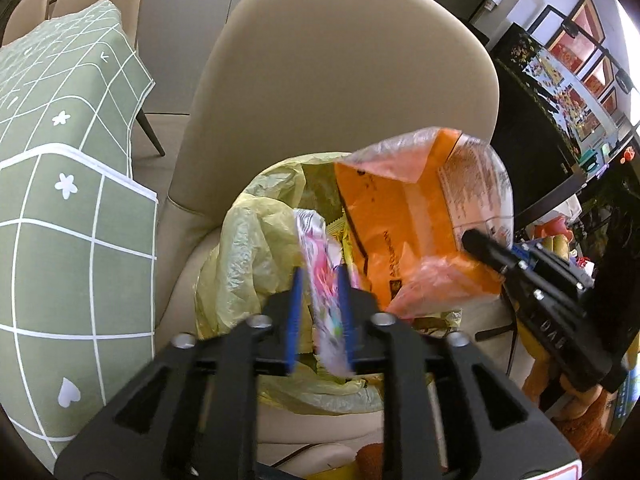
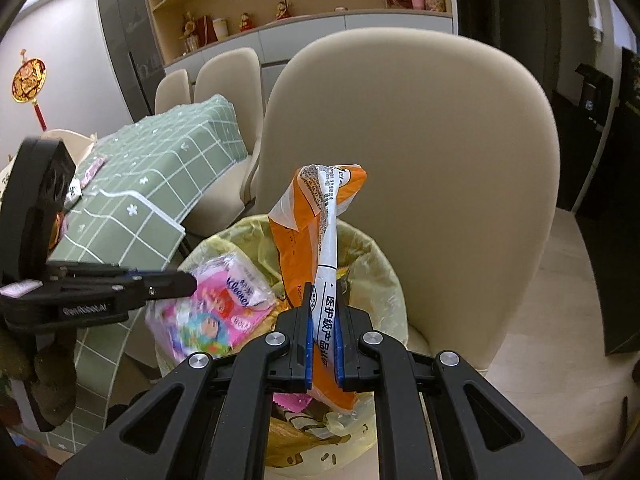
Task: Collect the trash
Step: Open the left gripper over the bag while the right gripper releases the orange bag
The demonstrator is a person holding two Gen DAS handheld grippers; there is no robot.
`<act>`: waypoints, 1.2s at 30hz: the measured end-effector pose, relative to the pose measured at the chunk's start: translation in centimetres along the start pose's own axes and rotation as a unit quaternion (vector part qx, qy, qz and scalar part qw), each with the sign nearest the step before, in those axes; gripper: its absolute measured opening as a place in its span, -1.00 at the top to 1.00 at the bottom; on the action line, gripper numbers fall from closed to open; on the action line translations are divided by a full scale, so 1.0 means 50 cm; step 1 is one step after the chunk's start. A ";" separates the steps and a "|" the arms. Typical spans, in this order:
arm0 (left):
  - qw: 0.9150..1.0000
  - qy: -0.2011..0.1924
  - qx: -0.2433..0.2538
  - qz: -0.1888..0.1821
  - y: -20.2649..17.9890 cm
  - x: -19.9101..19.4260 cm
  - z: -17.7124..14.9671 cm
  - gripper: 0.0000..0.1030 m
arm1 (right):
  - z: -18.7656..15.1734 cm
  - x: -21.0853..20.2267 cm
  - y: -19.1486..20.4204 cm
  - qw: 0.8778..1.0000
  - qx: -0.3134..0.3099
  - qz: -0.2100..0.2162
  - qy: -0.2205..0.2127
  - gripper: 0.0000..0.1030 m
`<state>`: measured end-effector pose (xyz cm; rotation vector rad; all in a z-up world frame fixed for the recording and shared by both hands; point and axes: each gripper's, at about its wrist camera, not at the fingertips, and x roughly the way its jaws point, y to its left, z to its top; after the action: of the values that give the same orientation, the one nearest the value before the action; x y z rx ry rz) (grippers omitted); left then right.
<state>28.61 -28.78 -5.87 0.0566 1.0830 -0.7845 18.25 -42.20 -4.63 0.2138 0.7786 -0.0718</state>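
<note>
- Your left gripper [image 1: 318, 296] has its jaws clamped on a pink tissue packet [image 2: 216, 308], held right over the mouth of the bin with the yellow liner [image 2: 372, 264].
- Your right gripper [image 2: 322, 328] has its jaws clamped on an orange-and-white wrapper [image 2: 320, 232], which stands up tall above the same bin.
- The step in hand looks like the drop. Both pieces are over the opening, so my advice is to lower each one into the liner before you part the jaws.
- The orange wrapper is long and light. Let go too high and it may tip over the rim toward the beige chair [image 2: 420, 152] behind the bin; push its lower end down among the rubbish first.
- The pink packet sits nearer the left rim in the right wrist view. Bring it toward the middle before release, so it does not slide off the liner's edge.
- Release one piece at a time, so the two grippers do not knock each other; they are close together over the bin.
- Count: two grippers, two held pieces of trash, one lined bin with several wrappers already inside (too jumbled to count).
- Beside it stands one worktop under a green checked cloth [image 2: 160, 168], with small items on it that are too blurred to identify.
</note>
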 end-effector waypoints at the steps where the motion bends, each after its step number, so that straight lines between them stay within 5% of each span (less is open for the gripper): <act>1: 1.000 -0.002 0.002 0.003 -0.002 0.000 0.001 0.54 | -0.001 0.004 0.002 1.000 -0.001 0.001 0.001 0.82; 19: 0.998 -0.028 0.026 0.041 0.009 -0.092 -0.032 0.22 | -0.064 0.176 0.048 0.991 0.006 0.038 0.131 0.81; 36: 0.997 -0.075 0.012 0.036 0.071 -0.208 -0.091 0.01 | -0.022 0.046 0.077 0.999 0.002 0.003 0.053 0.68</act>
<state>24.83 -18.70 -0.87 0.0560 0.9251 -0.7264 19.68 -38.16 -6.40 0.2240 0.8844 -0.0569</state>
